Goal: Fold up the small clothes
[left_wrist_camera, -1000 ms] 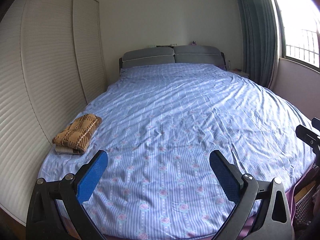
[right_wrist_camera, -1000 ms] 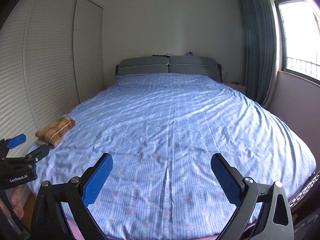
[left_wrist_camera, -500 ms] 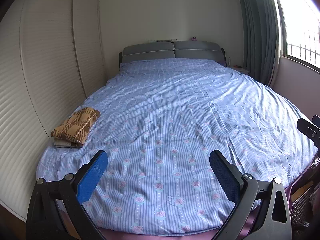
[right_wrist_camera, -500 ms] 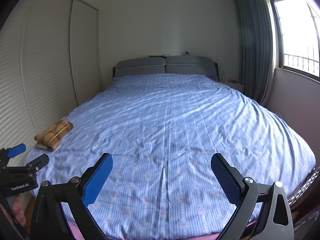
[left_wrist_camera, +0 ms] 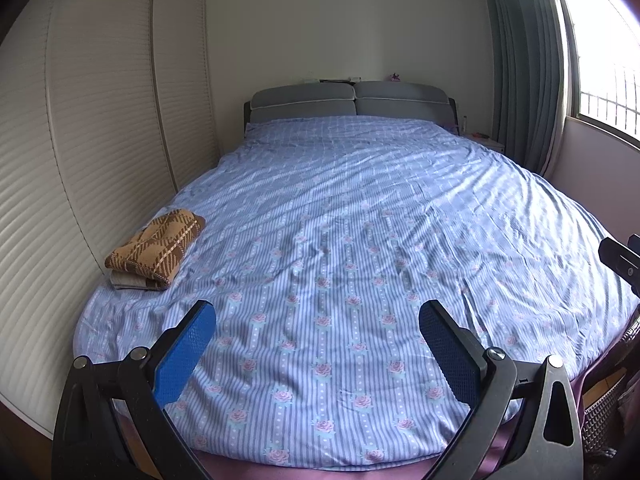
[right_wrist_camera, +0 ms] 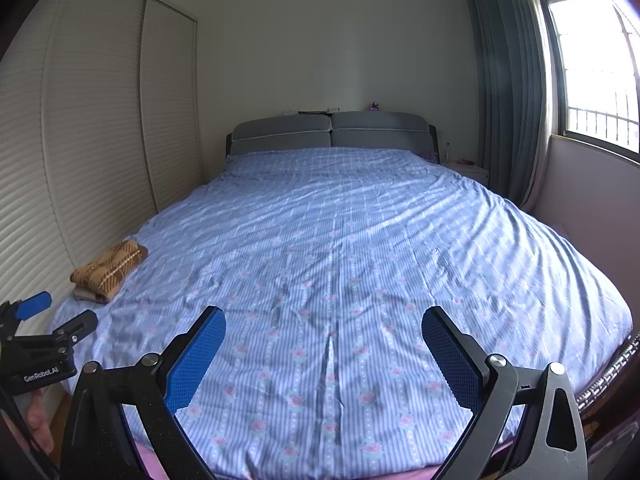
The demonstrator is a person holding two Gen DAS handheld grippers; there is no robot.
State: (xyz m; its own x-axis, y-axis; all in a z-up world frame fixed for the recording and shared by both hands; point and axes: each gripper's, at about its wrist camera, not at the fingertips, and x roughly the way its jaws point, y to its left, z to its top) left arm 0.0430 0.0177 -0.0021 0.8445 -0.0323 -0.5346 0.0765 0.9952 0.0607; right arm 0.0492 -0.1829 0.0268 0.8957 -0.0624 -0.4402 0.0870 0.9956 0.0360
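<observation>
Grippers both idle: left gripper [left_wrist_camera: 318,332] and right gripper [right_wrist_camera: 324,336] have jaws spread wide, nothing between the blue pads, hovering over the foot of the bed w/ blue striped rose-print cover [left_wrist_camera: 340,240]. Only garments seen: brown plaid knitted folded piece [left_wrist_camera: 156,244] atop a beige folded piece [left_wrist_camera: 128,280], at approx 10 o'clock by the slatted white wardrobe doors [left_wrist_camera: 80,140]. No unfolded item visible, so next step is prob fetching one; lay it flat mid-bed, grip corners. Right wrist view alone shows the left gripper's side and fingers of a hand [right_wrist_camera: 38,420]; left view shows a wicker basket [left_wrist_camera: 600,412] at 4 o'clock.
</observation>
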